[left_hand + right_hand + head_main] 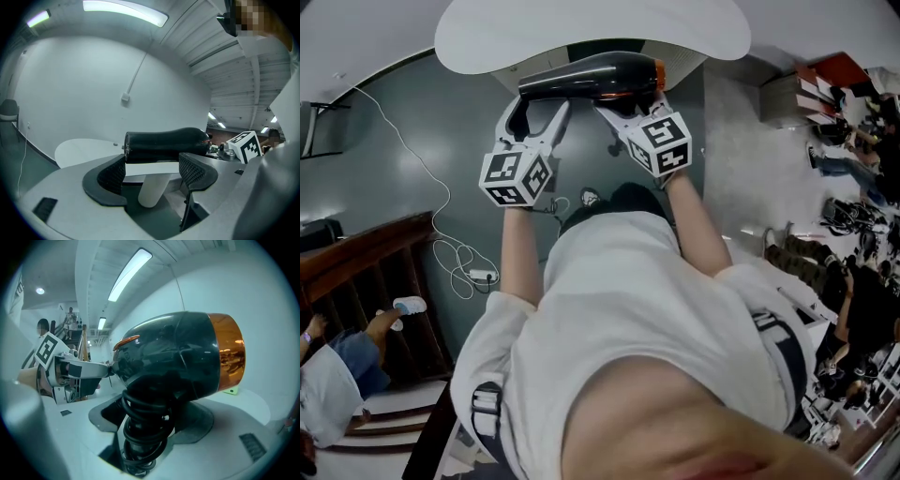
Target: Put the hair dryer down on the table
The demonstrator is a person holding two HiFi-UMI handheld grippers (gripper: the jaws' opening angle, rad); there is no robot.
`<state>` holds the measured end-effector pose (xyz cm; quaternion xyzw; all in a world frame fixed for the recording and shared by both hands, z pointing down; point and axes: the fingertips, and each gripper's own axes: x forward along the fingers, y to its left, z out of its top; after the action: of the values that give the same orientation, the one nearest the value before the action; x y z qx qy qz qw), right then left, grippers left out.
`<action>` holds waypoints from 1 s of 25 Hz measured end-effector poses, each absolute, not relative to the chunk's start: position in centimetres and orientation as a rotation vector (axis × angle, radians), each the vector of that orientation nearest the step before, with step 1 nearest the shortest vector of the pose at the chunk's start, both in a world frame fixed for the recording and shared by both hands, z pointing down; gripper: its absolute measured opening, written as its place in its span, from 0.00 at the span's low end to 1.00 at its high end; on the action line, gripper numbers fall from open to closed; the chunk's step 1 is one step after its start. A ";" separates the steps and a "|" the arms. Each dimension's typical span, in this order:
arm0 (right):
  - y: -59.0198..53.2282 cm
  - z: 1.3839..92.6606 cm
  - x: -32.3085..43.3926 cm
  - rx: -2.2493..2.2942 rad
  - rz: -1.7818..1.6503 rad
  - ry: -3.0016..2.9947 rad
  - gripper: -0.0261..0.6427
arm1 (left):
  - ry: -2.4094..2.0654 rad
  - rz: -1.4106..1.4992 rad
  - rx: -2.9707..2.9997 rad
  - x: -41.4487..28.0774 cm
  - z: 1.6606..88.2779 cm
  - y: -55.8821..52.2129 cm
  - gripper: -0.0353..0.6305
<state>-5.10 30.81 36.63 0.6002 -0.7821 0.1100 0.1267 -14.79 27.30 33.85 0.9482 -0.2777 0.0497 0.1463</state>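
The black hair dryer [591, 77] with an orange rear cap is held level just in front of the white round table [581, 33]. My right gripper [623, 108] is shut on its handle, which has the black cord coiled round it [145, 427]. The dryer body [183, 357] fills the right gripper view above my right gripper [150, 420]. My left gripper [534, 117] is open at the nozzle end. In the left gripper view the barrel [166, 143] lies crosswise just past my left gripper [152, 171], over the table top [84, 147] and its pedestal [152, 190].
A white power strip with a long cable [478, 277] lies on the grey-green floor at left. A dark wooden stair rail [366, 272] and a seated person [337, 366] are at lower left. Boxes and clutter [853, 234] line the right side.
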 end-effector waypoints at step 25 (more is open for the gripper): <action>14.7 37.0 -0.7 1.618 0.341 -2.368 0.46 | -0.938 0.178 2.676 -10.6 34.1 12.1 0.58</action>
<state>-0.74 14.68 37.03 0.5559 -0.8132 0.1171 0.1264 -10.64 12.10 34.14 0.9313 -0.3262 0.0620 0.1495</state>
